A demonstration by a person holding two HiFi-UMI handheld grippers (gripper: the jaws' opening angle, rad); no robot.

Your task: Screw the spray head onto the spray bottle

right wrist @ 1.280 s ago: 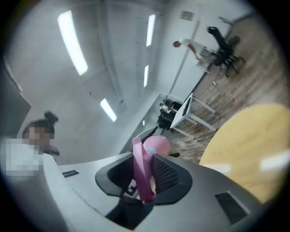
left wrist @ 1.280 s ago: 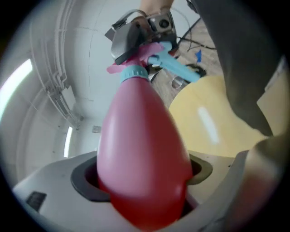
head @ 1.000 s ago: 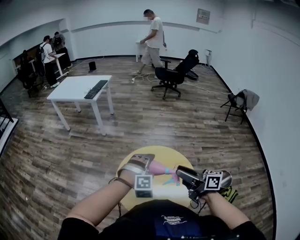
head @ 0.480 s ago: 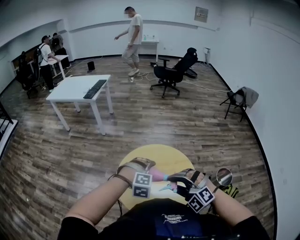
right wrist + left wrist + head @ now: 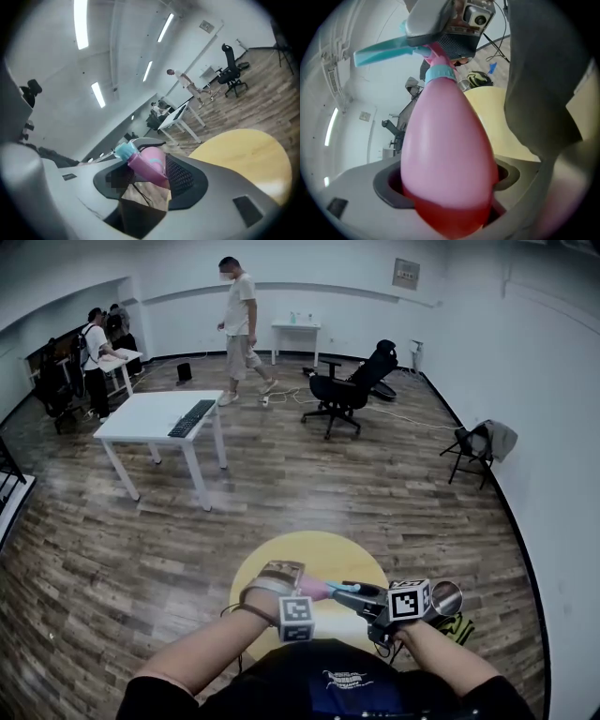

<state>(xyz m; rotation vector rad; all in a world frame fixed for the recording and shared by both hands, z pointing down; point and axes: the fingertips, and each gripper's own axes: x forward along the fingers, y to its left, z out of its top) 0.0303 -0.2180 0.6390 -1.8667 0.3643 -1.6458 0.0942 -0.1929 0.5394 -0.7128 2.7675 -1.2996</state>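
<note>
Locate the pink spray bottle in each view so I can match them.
Head view: spray bottle low centre, over the yellow round table's near side.
Left gripper view: bottle fills the centre, gripped in the left gripper's jaws.
Right gripper view: bottle small, low centre, behind the spray head.
Shared landmark: the table, in all three.

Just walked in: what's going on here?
A person works two handheld grippers above the yellow table. The left gripper holds the pink spray bottle by its base. The right gripper is on the spray head at the bottle's neck; its jaws have just been opening slightly, the head between them.
</note>
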